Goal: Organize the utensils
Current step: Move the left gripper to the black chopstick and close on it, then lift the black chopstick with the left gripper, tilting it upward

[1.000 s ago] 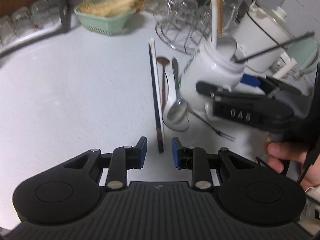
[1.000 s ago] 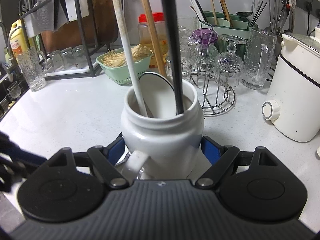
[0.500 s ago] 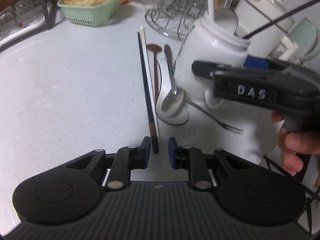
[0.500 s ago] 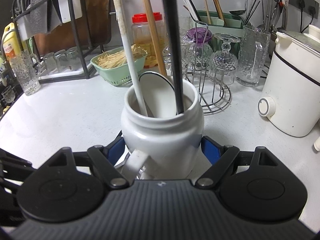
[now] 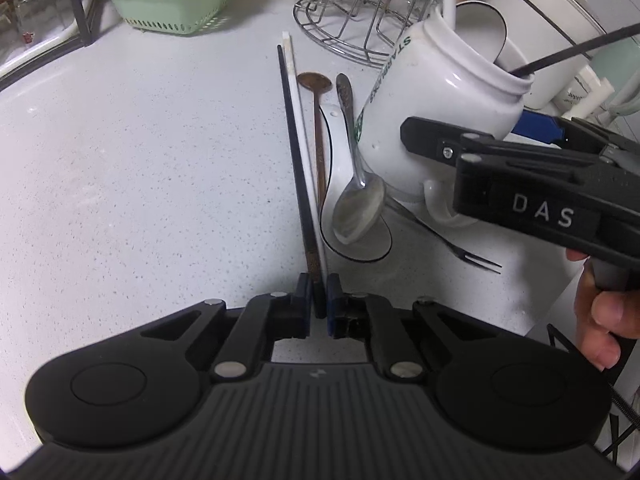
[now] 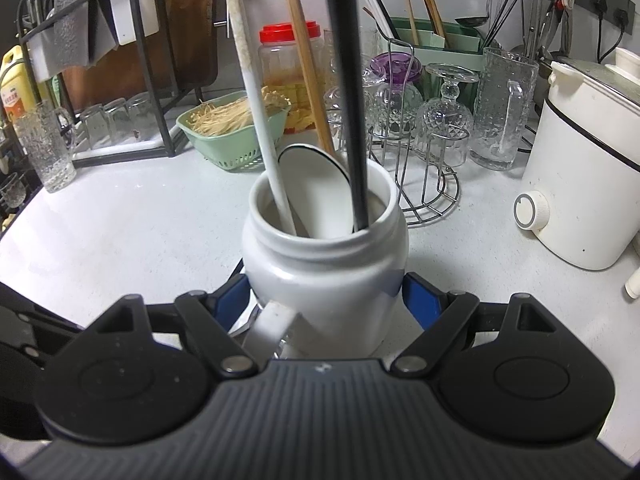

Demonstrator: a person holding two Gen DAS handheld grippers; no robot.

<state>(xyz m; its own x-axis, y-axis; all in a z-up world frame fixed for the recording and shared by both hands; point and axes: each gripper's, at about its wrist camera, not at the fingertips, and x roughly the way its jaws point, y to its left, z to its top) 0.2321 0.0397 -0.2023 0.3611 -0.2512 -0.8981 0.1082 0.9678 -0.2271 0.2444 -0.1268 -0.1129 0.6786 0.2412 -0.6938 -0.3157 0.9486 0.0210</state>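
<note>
Countertop point(image 5: 140, 160), white, speckled, crowded.

White countertop point(image 5: 152, 152) — chopsticks point(image 5: 296, 152), spoons point(image 5: 358, 208), fork point(image 5: 452, 246), basket point(image 5: 176, 2).

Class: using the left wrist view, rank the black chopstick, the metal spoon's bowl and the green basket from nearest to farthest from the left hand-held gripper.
1. Black chopstick: between the left hand-held gripper's pads.
2. Metal spoon's bowl: just ahead, right.
3. Green basket: far, upper left.

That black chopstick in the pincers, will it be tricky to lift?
Probably stiff and light: the black chopstick is thin and straight. Gripped at its very end by the left gripper, it may droop or pivot. Its smooth look suggests it could slip.
</note>
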